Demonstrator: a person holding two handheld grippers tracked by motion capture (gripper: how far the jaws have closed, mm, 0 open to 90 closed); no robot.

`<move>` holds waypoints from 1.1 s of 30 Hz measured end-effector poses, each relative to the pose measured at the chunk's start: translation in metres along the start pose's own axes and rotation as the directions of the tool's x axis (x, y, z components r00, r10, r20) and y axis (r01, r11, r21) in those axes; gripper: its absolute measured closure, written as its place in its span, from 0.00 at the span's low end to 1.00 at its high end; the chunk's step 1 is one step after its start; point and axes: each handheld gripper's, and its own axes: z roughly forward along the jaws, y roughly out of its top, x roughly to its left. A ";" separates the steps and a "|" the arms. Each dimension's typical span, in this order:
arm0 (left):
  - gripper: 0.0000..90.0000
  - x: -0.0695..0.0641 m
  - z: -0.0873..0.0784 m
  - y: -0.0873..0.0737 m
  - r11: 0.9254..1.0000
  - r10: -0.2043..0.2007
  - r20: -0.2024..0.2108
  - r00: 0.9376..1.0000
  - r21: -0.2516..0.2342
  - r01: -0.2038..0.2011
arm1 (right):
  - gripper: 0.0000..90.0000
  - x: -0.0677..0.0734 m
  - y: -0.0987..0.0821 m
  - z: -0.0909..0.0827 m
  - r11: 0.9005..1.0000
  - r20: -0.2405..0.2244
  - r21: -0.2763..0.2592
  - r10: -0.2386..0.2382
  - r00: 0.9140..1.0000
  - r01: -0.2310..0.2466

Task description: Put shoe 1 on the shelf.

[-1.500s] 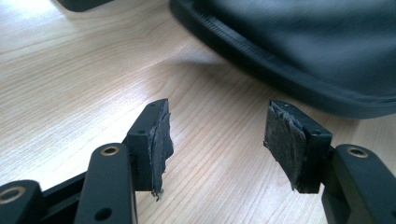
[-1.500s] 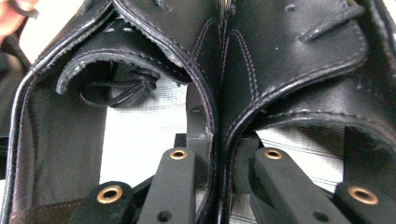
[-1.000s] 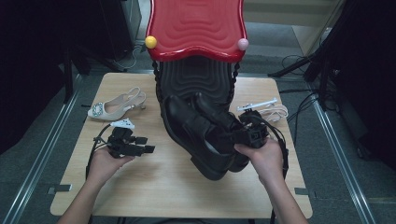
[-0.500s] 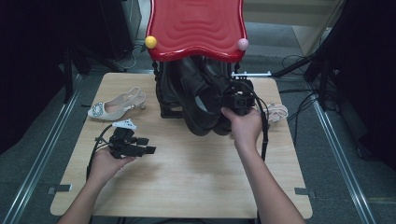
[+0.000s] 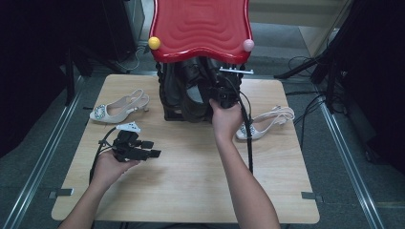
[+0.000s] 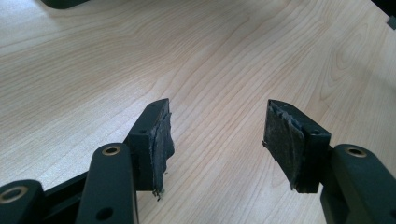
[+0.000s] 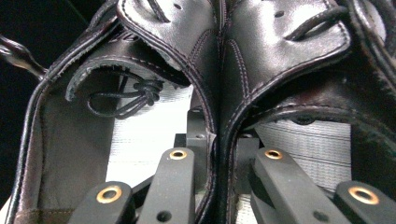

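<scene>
My right gripper [image 5: 222,95] is shut on a pair of black leather shoes [image 5: 191,98], holding them at the black rack under the red wavy top [image 5: 200,28]. In the right gripper view the two jaws pinch the shoes' adjoining inner collars [image 7: 217,70] together, and the pads are hidden inside the shoes. A lace knot [image 7: 140,93] lies in the left shoe. My left gripper [image 5: 152,153] rests low over the wooden table [image 5: 191,191] at the left. Its jaws stand open [image 6: 217,135] with bare wood between the worn pads [image 6: 161,140].
A white heeled sandal [image 5: 119,107] lies at the table's back left, and its mate [image 5: 267,124] lies to the right of my right hand. A yellow ball [image 5: 154,43] and a pink ball [image 5: 248,45] sit at the red top's corners. Cables trail off the table's right side.
My right hand carried the black shoes from the table's middle back to the rack under the red top. The left hand stayed put.
</scene>
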 end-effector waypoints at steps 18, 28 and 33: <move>0.46 -0.004 0.005 0.002 1.000 0.007 0.009 1.000 0.009 -0.008 | 0.89 0.006 0.010 0.009 0.990 -0.033 0.009 0.140 0.990 -0.139; 0.46 -0.005 0.003 0.002 1.000 0.011 0.009 1.000 0.004 -0.011 | 0.80 0.018 0.008 0.025 0.994 -0.038 0.024 0.110 0.993 -0.110; 0.46 -0.005 0.002 0.002 1.000 0.010 0.015 1.000 -0.001 -0.010 | 0.75 0.014 0.009 0.025 0.995 -0.080 0.021 0.097 0.992 -0.096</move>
